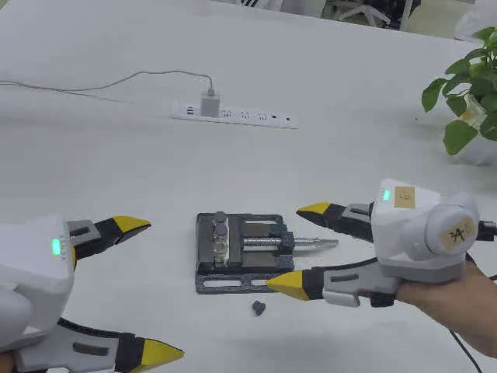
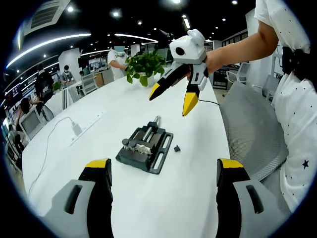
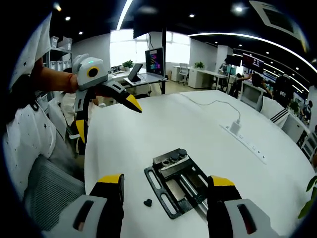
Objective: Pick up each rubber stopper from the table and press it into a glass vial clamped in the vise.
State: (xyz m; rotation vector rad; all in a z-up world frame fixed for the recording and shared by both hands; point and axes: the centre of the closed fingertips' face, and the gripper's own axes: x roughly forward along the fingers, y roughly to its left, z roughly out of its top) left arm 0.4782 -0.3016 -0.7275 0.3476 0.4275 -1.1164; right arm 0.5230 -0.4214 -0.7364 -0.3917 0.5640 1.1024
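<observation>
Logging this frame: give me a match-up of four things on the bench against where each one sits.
Things:
1. rubber stopper
2. glass vials
3. power strip
4. plant

Places:
a. at the far right edge of the table
b. loose on the table, just on the person's side of the vise
c. clamped in the vise
d. beyond the vise, with a white charger plugged in

Pairs: 1-b, 2-c, 3-d, 4-a
</observation>
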